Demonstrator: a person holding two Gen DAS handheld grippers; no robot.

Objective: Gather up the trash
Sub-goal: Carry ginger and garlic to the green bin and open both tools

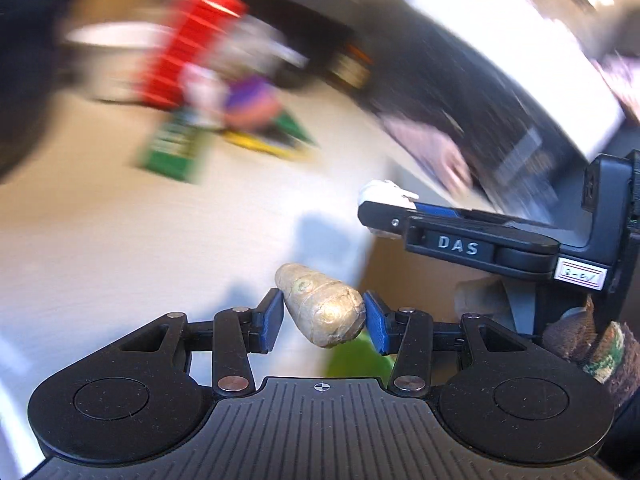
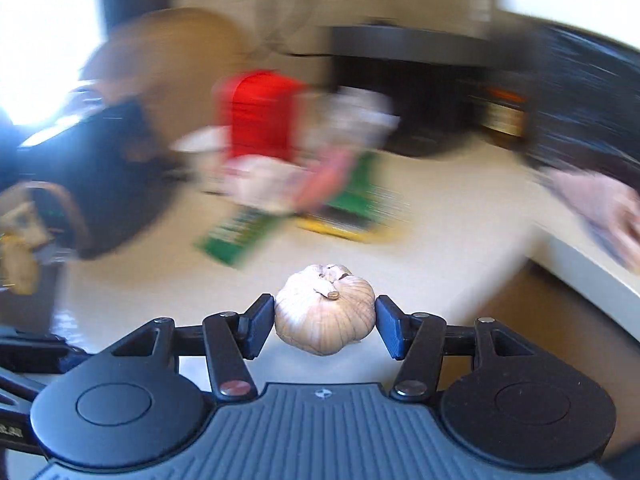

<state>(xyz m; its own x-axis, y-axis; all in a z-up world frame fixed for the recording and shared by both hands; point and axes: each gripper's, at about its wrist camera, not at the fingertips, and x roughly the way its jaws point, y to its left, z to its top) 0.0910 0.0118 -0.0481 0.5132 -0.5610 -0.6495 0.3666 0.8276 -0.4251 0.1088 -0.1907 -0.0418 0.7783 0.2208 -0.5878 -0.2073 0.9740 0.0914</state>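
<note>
My left gripper (image 1: 323,316) is shut on a tan piece of ginger root (image 1: 322,310) and holds it above the pale table (image 1: 120,240). My right gripper (image 2: 325,322) is shut on a whole garlic bulb (image 2: 325,312) and holds it above the same table (image 2: 440,220). In the left wrist view the right gripper (image 1: 384,206) shows from the side at right, with the white garlic (image 1: 380,192) between its jaws. The background is blurred by motion in both views.
A red box (image 1: 192,40) (image 2: 260,116), green packets (image 1: 172,152) (image 2: 240,232) and a yellow-edged packet (image 2: 340,228) lie on the far part of the table. A person's hand (image 2: 608,212) rests at the table's right edge. A dark appliance (image 2: 408,88) stands behind.
</note>
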